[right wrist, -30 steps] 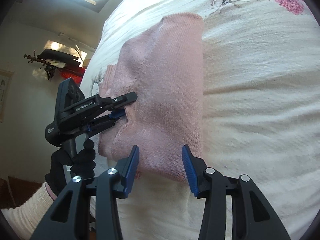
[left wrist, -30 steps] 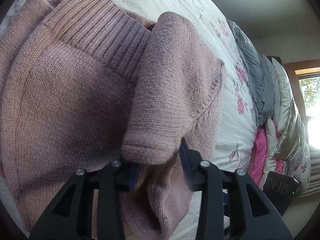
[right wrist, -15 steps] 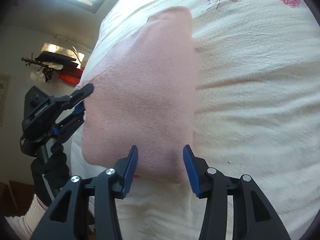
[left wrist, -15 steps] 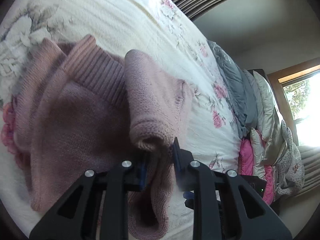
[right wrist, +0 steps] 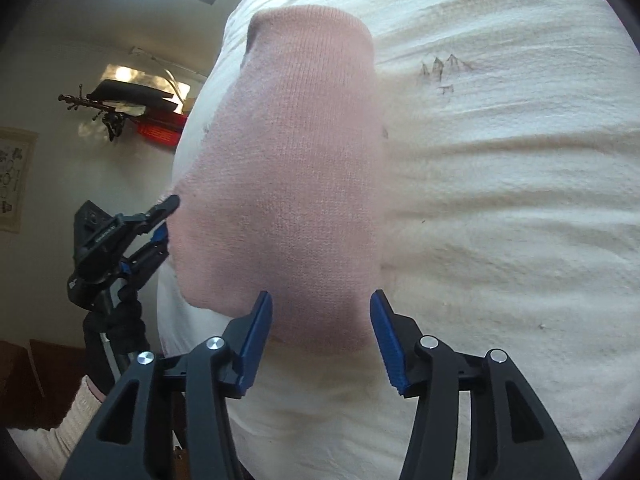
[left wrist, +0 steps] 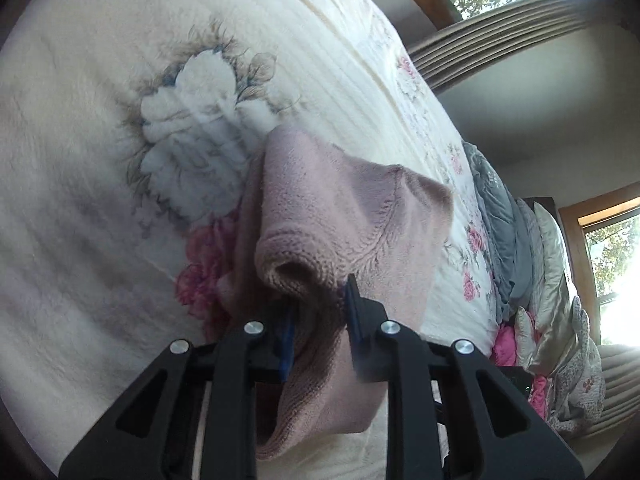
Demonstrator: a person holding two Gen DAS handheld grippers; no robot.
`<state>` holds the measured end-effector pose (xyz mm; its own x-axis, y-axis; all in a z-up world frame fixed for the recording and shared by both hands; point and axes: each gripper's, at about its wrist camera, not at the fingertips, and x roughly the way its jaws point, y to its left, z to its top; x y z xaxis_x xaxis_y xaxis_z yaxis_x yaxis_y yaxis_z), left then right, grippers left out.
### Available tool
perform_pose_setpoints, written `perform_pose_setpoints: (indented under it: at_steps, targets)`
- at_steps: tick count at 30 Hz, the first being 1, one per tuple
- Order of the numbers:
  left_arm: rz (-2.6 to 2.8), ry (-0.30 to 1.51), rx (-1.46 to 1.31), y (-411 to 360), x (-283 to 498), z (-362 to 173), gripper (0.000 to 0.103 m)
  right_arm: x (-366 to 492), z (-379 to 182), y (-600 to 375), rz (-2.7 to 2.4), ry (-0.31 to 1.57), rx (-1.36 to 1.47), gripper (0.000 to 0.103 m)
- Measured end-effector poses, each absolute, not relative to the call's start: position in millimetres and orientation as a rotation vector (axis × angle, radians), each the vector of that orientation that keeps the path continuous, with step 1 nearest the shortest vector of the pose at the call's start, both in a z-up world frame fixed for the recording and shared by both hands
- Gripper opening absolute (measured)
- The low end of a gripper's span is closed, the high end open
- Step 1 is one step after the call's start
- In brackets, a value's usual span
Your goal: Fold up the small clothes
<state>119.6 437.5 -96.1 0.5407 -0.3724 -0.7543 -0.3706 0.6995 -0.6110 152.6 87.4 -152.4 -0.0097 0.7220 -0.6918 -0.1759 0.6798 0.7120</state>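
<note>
A pink knitted sweater is lifted off the floral bedspread. My left gripper is shut on a bunched fold of it, with a rolled edge just above the fingers and loose cloth hanging below them. In the right wrist view the sweater stands up as a smooth pink sheet over the bedspread. The left gripper pinches its left edge. My right gripper is open at the sweater's lower edge, its blue pads on either side and not closed on the cloth.
A grey blanket and several pillows are piled at the bed's far right, near a window. A gloved hand with a cream sleeve holds the left gripper. A wall shelf hangs behind it.
The left gripper has shut on the sweater's fold and pulled it up and across, baring the floral bedspread. In the right wrist view the sweater has risen into an upright sheet. The right gripper stays open.
</note>
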Motion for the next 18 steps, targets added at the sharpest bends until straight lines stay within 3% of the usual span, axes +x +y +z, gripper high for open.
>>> perform_pose_setpoints:
  at_steps: [6,7,8,9,11,15,18]
  targets:
    - [0.006,1.078,-0.867,436,121,-129,0.025,154,-172,115,0.74,1.477,0.432,0.061]
    - [0.01,1.077,-0.864,438,121,-129,0.026,155,-174,119,0.723,1.484,0.394,0.058]
    - [0.012,1.079,-0.861,440,120,-129,0.028,156,-176,123,0.712,1.489,0.351,0.044]
    - [0.014,1.083,-0.853,441,119,-127,0.029,156,-177,125,0.705,1.492,0.313,0.037]
    - [0.019,1.093,-0.828,445,116,-122,0.034,156,-181,127,0.699,1.503,0.268,0.034]
    - [0.017,1.082,-0.827,456,107,-108,0.036,159,-190,128,0.69,1.545,0.207,0.037]
    - [0.026,1.052,-0.805,465,104,-92,0.044,165,-176,122,0.713,1.54,0.215,0.046]
